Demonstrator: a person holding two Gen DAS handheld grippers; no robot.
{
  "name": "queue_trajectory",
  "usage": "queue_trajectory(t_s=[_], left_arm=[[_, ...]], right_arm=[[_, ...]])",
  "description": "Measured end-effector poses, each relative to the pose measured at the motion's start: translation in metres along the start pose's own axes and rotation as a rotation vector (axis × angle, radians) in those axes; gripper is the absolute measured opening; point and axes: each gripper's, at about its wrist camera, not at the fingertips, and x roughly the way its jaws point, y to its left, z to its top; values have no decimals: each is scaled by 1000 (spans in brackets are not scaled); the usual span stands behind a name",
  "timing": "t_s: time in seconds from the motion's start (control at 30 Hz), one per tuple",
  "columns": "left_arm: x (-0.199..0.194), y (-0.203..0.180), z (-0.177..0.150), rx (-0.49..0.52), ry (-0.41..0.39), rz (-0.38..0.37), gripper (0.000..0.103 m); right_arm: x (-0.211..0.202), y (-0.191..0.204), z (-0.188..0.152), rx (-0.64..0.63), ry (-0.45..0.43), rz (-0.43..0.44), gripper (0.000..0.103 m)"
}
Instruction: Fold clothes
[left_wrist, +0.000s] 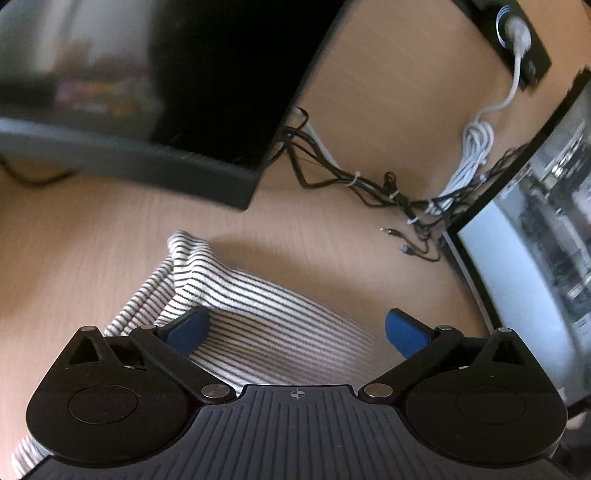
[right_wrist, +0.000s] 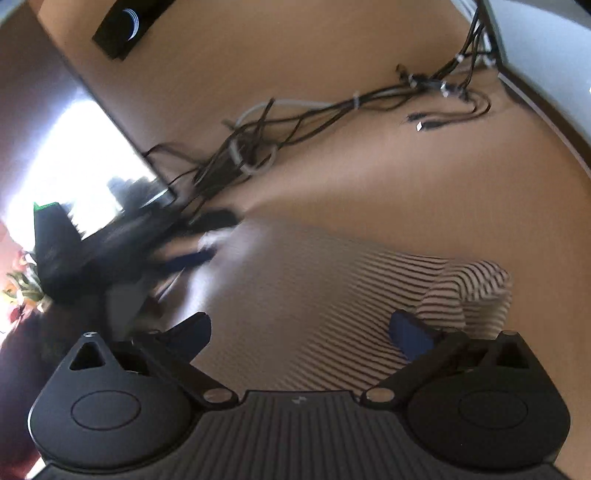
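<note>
A black-and-white striped garment (left_wrist: 236, 295) lies on the light wooden desk (left_wrist: 74, 240), with one bunched end raised at its far left. My left gripper (left_wrist: 297, 328) hangs over it, open wide, its blue pads (left_wrist: 190, 326) apart with only flat cloth below them. In the right wrist view the same striped garment (right_wrist: 332, 295) spreads across the desk (right_wrist: 406, 177), a rumpled fold at its right end. My right gripper (right_wrist: 301, 328) is open above the cloth, nothing pinched between its blue pads (right_wrist: 410, 334). The other gripper (right_wrist: 122, 240) shows blurred at the left.
A black monitor (left_wrist: 184, 92) stands at the back left, another screen (left_wrist: 535, 240) at the right. A bundle of black and white cables (left_wrist: 388, 188) runs along the back of the desk to a power socket (left_wrist: 517, 33). The same cables (right_wrist: 295, 122) cross the right wrist view.
</note>
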Motion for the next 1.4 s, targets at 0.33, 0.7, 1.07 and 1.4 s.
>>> queue_trajectory(t_s=[0.33, 0.7, 1.07, 1.4], left_arm=[[-70, 11, -47, -119, 104, -158, 103], [-40, 16, -51, -100, 139, -207, 103], [-22, -6, -45, 23, 102, -214, 103], [-108, -35, -151, 295, 118, -95, 103]], right_arm=[[-38, 50, -3, -342, -194, -322, 103], [-11, 37, -53, -339, -103, -592, 103], [-24, 88, -84, -485, -57, -709, 103], [-62, 55, -97, -618, -183, -629, 103]])
